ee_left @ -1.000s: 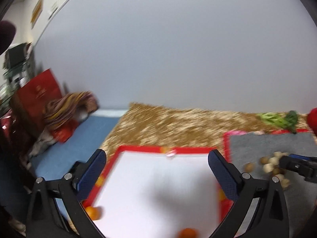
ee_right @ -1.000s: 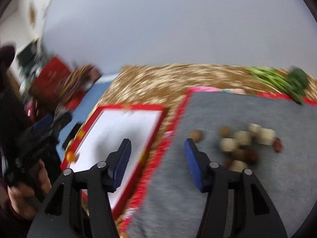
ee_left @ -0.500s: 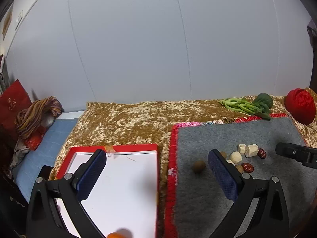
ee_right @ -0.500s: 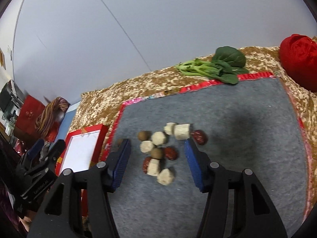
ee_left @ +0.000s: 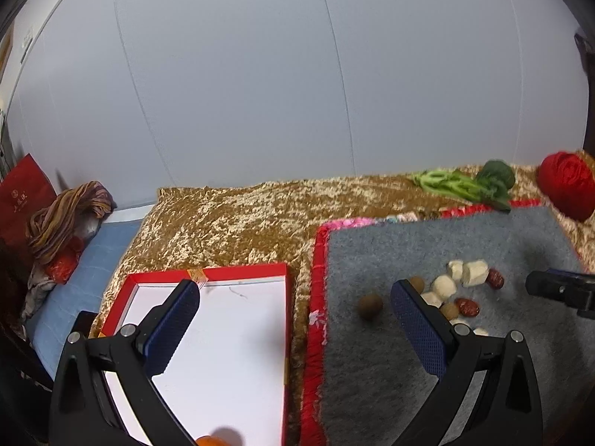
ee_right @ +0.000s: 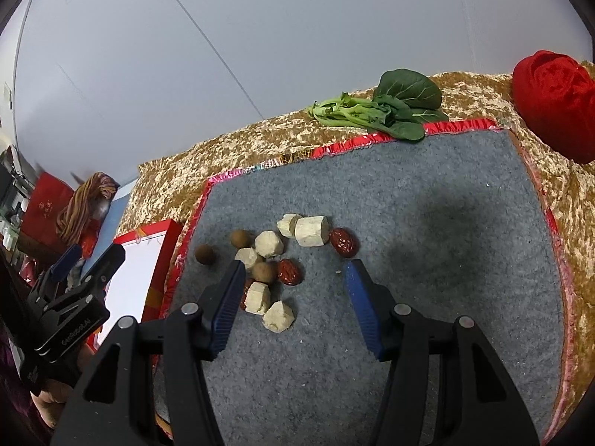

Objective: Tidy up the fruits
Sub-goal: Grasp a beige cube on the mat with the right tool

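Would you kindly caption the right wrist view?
Open right claw poised above fruit pile on grey mat, greens behind.

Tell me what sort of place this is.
Probably a home room with a makeshift work surface: a gold velvet cloth spread against a plain wall, a grey felt mat laid on top, and a striped scarf and red gift bag piled at one side.

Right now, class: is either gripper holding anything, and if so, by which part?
Nothing is held. The left gripper stands open over the red-rimmed tray, and the right gripper stands open above the fruit pile, pads touching nothing.
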Available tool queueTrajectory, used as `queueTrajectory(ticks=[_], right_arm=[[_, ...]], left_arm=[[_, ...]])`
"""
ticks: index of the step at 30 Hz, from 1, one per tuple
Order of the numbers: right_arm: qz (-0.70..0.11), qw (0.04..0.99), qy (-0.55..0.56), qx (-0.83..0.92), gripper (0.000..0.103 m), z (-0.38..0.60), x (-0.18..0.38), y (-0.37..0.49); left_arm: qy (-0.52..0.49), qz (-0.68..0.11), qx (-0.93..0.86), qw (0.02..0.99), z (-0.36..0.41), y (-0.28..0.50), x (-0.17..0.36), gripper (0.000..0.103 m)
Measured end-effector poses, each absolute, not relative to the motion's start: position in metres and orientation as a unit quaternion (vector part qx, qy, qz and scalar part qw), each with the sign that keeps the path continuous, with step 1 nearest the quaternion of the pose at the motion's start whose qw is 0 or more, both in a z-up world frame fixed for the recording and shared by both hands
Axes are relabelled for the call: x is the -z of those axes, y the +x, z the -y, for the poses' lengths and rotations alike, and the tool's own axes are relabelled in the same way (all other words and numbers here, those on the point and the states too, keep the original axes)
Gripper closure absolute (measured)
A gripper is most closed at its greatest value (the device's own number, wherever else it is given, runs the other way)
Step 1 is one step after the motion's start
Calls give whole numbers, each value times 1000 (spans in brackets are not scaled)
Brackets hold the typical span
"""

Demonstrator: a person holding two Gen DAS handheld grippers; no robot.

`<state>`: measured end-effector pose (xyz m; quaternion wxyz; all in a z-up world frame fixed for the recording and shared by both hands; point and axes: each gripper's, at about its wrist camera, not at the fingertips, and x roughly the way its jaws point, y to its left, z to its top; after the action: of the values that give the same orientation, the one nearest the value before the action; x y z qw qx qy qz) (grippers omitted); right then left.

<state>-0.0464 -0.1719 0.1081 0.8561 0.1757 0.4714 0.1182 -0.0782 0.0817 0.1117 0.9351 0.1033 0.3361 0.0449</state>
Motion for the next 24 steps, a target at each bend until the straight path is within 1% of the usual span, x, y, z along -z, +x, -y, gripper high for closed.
queueTrajectory(ticks=[2,3,6,8,11,16,21,24], right_arm=[[-473,855,173,-119,45,171,-107,-47],[-476,854,170,-121,45,170,-106,-47],[-498,845,146,-131,45,164,-97,-46],[-515,836,123,-143,45,155,-88,-46],[-532,826,81,-165,46,135,-77,-50],[-549,817,25,-176,56,106,-63,-52],[-568,809,14,-151,73,104,-42,-42],[-563,813,10,-151,76,104,-42,-39]], left_arm=[[127,-364,-49,921,-80,-73,-101,0],[145,-397,-52,905,-80,-68,-89,0],[171,-462,-50,869,-83,-63,-64,0],[174,-470,-40,864,-85,-65,-62,0],[174,-462,-28,869,-86,-72,-68,0],[167,-463,-19,870,-91,-76,-72,0],[149,-461,-12,875,-96,-77,-76,0],[133,-459,11,878,-92,-80,-78,0]])
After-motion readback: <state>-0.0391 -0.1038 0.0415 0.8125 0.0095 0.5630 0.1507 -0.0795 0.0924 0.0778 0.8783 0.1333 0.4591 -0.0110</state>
